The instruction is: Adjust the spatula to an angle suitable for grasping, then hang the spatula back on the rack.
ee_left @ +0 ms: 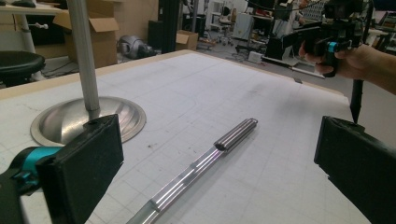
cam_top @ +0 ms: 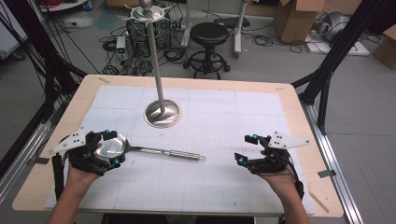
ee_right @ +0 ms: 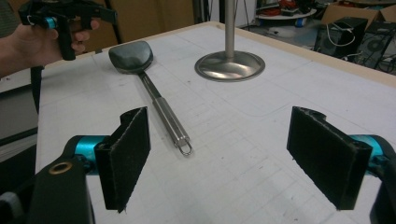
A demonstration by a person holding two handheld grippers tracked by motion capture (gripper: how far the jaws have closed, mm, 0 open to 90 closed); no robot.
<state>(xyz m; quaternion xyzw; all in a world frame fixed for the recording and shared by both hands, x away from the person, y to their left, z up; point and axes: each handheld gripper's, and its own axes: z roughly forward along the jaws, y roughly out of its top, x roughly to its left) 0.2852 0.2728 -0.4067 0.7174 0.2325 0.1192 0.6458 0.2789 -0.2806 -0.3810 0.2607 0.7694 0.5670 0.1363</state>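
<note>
Now both claws stand spread and empty: left claw (cam_top: 106,148) at the spatula's (cam_top: 154,150) head, right claw (cam_top: 247,148) at three o'clock, next pinching its handle.

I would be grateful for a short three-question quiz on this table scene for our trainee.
1. True or false: the spatula lies flat on the mat.
2. Which end of the spatula points toward the right tool? A) the blade B) the handle's loop end
3. Fill in: the upright metal thing beyond the spatula, a pole on a round base, is a ___.

Key: 1 true; 2 B; 3 stand.
</note>
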